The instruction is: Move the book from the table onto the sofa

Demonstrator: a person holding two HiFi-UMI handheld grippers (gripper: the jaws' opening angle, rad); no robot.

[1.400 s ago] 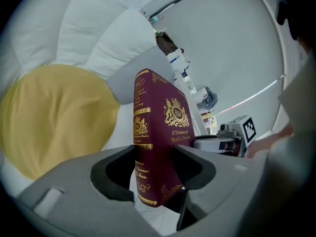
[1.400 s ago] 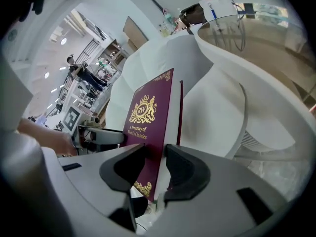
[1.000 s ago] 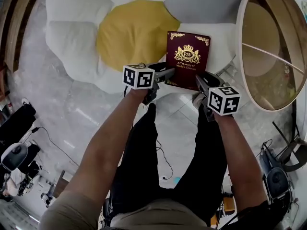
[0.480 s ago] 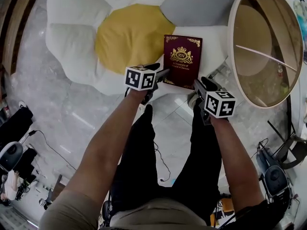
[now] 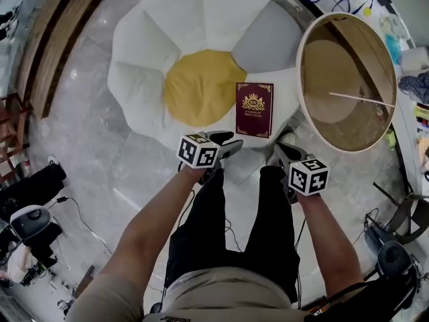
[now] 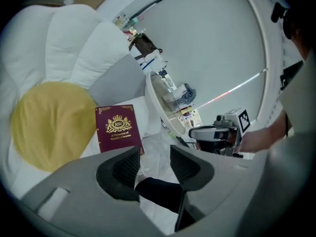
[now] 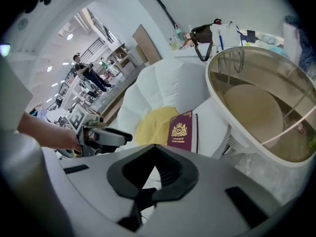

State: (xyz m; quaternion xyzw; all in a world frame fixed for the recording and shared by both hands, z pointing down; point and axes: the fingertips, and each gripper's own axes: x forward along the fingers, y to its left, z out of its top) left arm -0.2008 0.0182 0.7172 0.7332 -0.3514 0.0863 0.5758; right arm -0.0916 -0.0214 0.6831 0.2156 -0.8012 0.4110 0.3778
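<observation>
The dark red book (image 5: pixel 255 108) with a gold crest lies flat on the flower-shaped sofa (image 5: pixel 141 45), on a white petal beside the yellow centre (image 5: pixel 201 86). My left gripper (image 5: pixel 231 144) hovers just short of the book's near edge; its jaws have just closed a little but stand open with nothing between them (image 6: pixel 152 163). The right gripper (image 5: pixel 281 151) hangs to the right of that edge. It has just snapped shut on nothing (image 7: pixel 154 152). From either gripper the book (image 6: pixel 117 127) (image 7: pixel 181 131) shows ahead and apart from it.
A round glass-topped table with a white rim (image 5: pixel 299 66) stands close to the right of the sofa. Dark equipment and cables lie on the marble floor at left (image 5: pixel 27 213) and at right (image 5: pixel 392 253). The person's legs (image 5: pixel 201 206) are below the grippers.
Both grippers have drawn back and up from the book's near corners. The book stays flat on the sofa. The sofa and table now look smaller and farther off.
</observation>
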